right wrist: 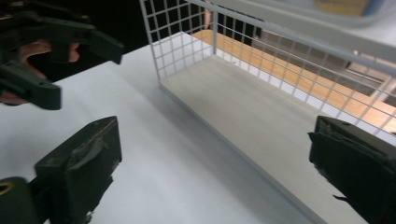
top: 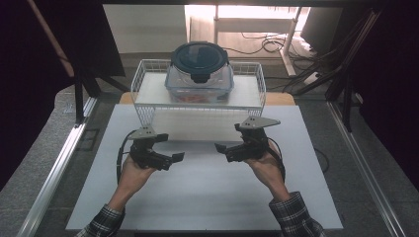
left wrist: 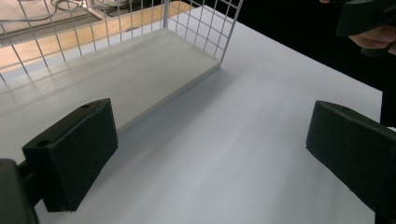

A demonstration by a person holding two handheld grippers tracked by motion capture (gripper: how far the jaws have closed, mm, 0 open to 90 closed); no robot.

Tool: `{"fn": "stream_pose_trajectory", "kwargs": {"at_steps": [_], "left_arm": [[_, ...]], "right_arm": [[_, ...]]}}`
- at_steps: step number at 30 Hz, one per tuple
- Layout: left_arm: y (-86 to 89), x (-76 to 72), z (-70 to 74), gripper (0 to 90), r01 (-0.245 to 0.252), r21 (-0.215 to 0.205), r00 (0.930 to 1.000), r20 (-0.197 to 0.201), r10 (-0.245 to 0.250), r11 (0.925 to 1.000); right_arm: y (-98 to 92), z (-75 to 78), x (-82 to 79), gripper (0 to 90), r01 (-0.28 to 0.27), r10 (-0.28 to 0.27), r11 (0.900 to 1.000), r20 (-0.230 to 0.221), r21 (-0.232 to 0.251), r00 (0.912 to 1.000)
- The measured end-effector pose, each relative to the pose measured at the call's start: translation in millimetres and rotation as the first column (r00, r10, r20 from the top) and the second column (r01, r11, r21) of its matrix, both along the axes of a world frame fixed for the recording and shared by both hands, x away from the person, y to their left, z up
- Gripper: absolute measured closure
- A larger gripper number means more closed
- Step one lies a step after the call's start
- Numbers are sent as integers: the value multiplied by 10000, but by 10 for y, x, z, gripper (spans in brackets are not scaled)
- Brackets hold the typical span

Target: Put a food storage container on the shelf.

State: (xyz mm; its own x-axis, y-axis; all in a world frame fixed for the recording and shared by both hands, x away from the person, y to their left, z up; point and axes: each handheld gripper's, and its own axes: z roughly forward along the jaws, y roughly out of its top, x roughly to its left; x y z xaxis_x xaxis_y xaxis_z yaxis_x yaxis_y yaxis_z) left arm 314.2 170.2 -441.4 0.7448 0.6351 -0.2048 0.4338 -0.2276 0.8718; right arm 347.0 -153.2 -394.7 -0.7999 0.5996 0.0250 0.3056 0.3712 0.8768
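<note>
In the high view, 2 hands come up from the bottom edge over a white board that covers the middle of the table. The left gripper sits left of centre and the right gripper right of centre, their tips turned toward each other with bare board between them. Both stand with jaws wide apart and nothing between them; each gripper view shows its 2 black pads at the bottom corners with empty board in the gap.

Above the grippers, in the upper middle of the high view, stands a white wire rack with a pale shelf on top and a second pale shelf at its base. A clear plastic container with a dark round lid rests on the top shelf, near its centre; something reddish shows inside, too blurred to name.

In the left gripper view the rack's lower shelf fills the upper left, and the right gripper shows at the upper right corner. In the right gripper view the left gripper shows at the upper left, apart from the rack.
</note>
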Motion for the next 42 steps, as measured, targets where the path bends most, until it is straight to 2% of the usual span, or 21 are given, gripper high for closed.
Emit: {"fn": "stream_pose_trajectory", "kwargs": {"at_steps": [3,5,13,23,42], "left_arm": [[-4,-12,-52,21,-62,276,10000,-66,63,9996],[10,-28,-79,25,-61,291,9999,-124,64,9996],[107,-141,-163,29,-218,243,9993,-303,225,9995],[140,-238,-200,36,-261,373,9993,-248,270,9990],[203,-439,-325,42,-398,456,9990,-202,407,9982]], "right_arm": [[-10,-43,-6,0,381,-379,9991,90,-184,9992],[-22,-66,-16,0,513,-511,9985,105,-165,9986],[-84,-163,-93,0,474,-476,9983,-45,-353,9989],[-151,-227,-170,0,391,-400,9989,-358,-242,9986],[-212,-360,-416,1,114,-129,9990,-352,-422,9993]]}}
